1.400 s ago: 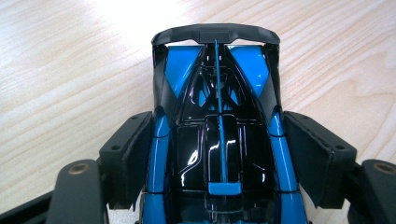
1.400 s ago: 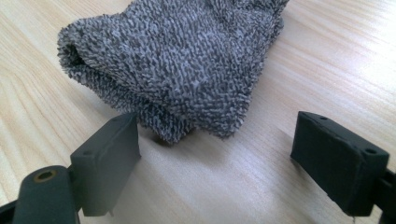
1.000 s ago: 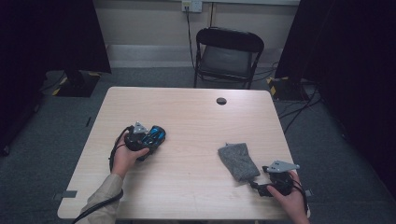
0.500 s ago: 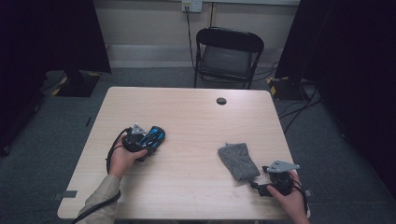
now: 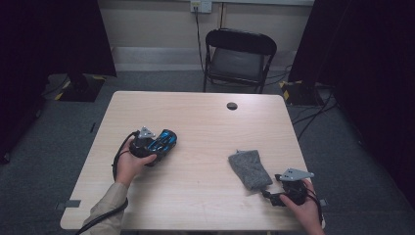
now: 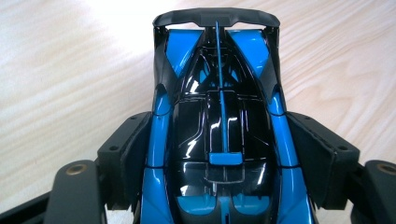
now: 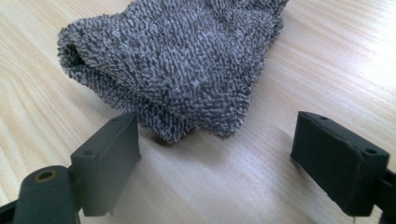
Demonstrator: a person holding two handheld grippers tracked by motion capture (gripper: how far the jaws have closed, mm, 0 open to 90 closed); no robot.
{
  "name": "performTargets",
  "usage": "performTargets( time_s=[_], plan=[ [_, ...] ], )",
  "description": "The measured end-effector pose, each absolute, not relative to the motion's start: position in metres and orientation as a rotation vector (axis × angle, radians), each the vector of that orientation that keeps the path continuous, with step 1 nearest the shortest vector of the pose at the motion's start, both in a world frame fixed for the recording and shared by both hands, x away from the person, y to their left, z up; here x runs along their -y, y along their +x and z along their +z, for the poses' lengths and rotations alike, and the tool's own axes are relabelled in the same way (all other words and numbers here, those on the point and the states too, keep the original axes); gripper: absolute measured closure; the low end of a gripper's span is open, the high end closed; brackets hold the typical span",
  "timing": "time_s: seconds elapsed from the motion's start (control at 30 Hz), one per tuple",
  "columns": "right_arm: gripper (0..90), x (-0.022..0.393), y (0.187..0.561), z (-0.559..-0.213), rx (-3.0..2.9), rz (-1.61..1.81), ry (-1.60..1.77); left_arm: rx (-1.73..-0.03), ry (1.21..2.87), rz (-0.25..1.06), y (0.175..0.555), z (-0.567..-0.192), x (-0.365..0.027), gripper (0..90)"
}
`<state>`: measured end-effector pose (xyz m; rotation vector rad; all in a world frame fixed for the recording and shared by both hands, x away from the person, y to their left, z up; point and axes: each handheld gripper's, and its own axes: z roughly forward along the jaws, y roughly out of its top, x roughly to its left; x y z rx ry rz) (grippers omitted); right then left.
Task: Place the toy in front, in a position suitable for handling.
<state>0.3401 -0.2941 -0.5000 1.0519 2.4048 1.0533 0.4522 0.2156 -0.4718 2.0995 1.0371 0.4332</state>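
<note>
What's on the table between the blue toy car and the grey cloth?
Nothing: in the high view, bare wooden table separates the blue toy car from the grey cloth.

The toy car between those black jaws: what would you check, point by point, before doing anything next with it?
1. Toy car centred between the left gripper jaws: ok, one sits at each flank.
2. Jaws pressing on the car: cannot tell. They have just been closing around it, and the pads look at or very near the blue sides.
3. Car resting flat on the table: ok in the high view.
4. Right gripper free: ok, its jaws stand open with nothing between them.
5. Grey cloth out of the way: ok, it lies just beyond the right jaws, far from the car.
</note>
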Motion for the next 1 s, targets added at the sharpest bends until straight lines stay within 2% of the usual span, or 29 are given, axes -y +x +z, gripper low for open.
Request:
performTargets(
  time_s=[0.57,1.0],
  plan=[
    [14.4,0.294,0.34,-0.5,-2.405,1.053,1.052,-0.967,2.102,0.441,0.448,-0.456,-0.205,26.9],
    [14.3,0.294,0.34,-0.5,-2.405,1.053,1.052,-0.881,2.085,0.408,0.438,-0.452,-0.176,26.9]
  ],
)
